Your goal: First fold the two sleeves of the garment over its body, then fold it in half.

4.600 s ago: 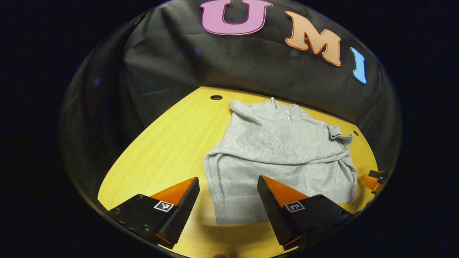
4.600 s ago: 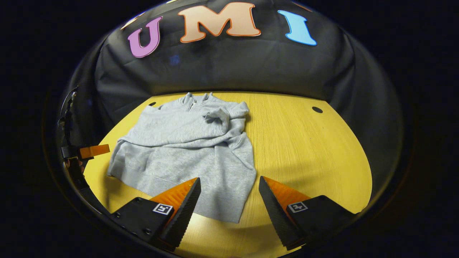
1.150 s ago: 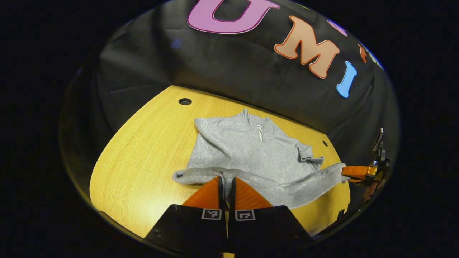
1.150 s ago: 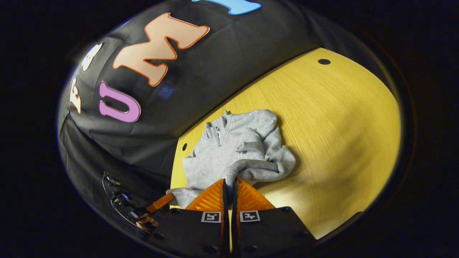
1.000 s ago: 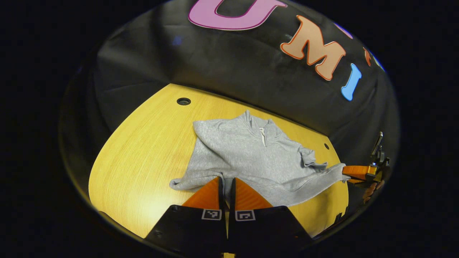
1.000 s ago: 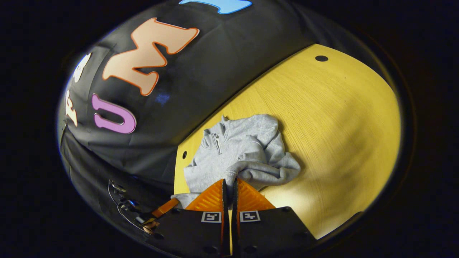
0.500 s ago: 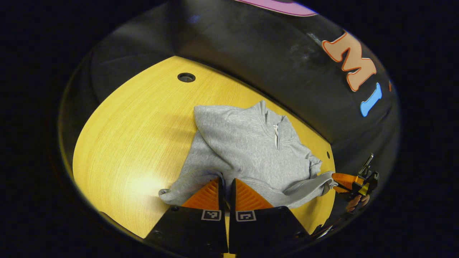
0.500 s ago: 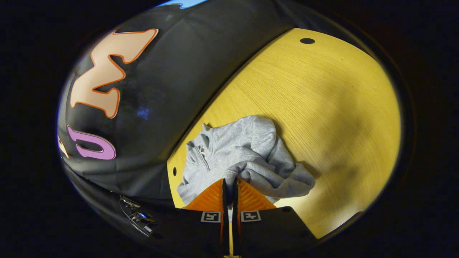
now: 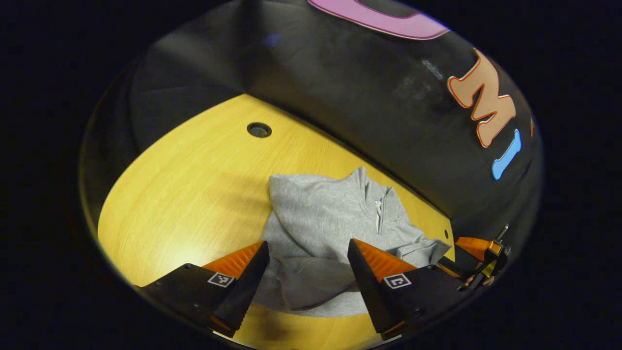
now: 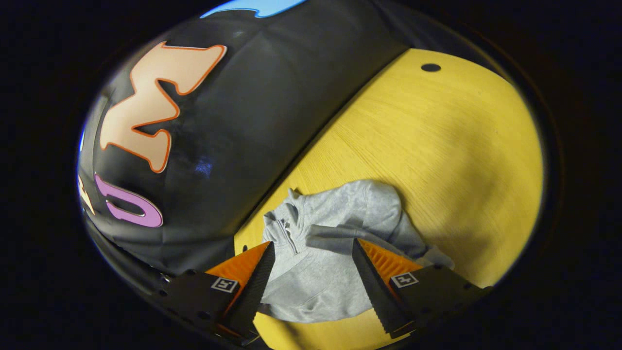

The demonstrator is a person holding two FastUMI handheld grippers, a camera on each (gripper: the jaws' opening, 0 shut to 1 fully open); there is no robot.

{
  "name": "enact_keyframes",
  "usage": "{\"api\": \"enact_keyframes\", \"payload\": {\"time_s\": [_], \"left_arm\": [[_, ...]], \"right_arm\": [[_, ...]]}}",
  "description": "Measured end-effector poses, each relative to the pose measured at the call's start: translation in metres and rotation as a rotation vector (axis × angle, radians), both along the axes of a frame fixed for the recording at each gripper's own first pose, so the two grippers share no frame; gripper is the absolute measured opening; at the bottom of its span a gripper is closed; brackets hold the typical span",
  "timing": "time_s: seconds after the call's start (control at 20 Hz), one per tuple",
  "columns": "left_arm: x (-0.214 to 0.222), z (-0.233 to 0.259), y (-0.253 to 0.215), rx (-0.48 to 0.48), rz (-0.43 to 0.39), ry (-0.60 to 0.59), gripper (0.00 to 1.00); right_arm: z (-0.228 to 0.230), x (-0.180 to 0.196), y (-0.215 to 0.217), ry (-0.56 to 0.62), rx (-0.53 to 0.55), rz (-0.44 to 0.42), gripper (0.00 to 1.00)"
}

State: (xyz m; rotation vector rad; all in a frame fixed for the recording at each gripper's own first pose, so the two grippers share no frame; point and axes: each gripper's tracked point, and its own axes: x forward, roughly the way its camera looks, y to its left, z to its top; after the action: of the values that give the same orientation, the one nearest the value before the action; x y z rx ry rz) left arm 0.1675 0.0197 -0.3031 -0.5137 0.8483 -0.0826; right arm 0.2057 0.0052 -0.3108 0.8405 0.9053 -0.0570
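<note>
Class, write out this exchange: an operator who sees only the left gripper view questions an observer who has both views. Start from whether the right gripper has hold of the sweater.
Operator: Is the right gripper gripping the sweater?
Observer: No. In the right gripper view the right gripper is open, its fingers wide apart above the sweater and pinching nothing.
Operator: How does the cloth lie on that side?
Observer: A sleeve lies across the body, starting just beside the zip.
Operator: What is beyond the sweater on that side?
Observer: Bare yellow table.
</note>
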Motion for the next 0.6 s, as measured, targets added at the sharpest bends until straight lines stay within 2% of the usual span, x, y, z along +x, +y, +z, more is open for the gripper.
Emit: {"api": "enact_keyframes", "payload": {"time_s": [0.05, 0.1, 0.15, 0.25, 0.45, 0.5, 0.55, 0.6], "left_arm": [[0.004, 0.008, 0.003, 0.048, -0.002, -0.032, 0.96], [0.008, 0.019, 0.006, 0.089, 0.001, -0.071, 0.96], [0.012, 0.032, 0.008, 0.127, 0.011, -0.117, 0.96], [0.024, 0.060, 0.017, 0.208, 0.054, -0.218, 0.96], [0.015, 0.105, 0.020, 0.316, 0.077, -0.320, 0.96], [0.008, 0.113, 0.016, 0.335, 0.076, -0.333, 0.96], [0.001, 0.122, 0.012, 0.352, 0.074, -0.351, 0.95], [-0.007, 0.131, 0.008, 0.377, 0.077, -0.373, 0.96]], "right_arm": [[0.008, 0.003, -0.010, -0.046, -0.073, 0.007, 0.98], [0.018, 0.005, -0.022, -0.096, -0.151, 0.017, 0.92], [0.029, 0.005, -0.033, -0.144, -0.224, 0.032, 0.98], [0.055, 0.003, -0.050, -0.229, -0.338, 0.062, 0.98], [0.098, -0.015, -0.077, -0.347, -0.459, 0.081, 0.98], [0.108, -0.020, -0.082, -0.381, -0.486, 0.092, 0.94], [0.117, -0.024, -0.086, -0.415, -0.519, 0.106, 0.98], [0.126, -0.030, -0.090, -0.450, -0.551, 0.124, 0.98]]}}
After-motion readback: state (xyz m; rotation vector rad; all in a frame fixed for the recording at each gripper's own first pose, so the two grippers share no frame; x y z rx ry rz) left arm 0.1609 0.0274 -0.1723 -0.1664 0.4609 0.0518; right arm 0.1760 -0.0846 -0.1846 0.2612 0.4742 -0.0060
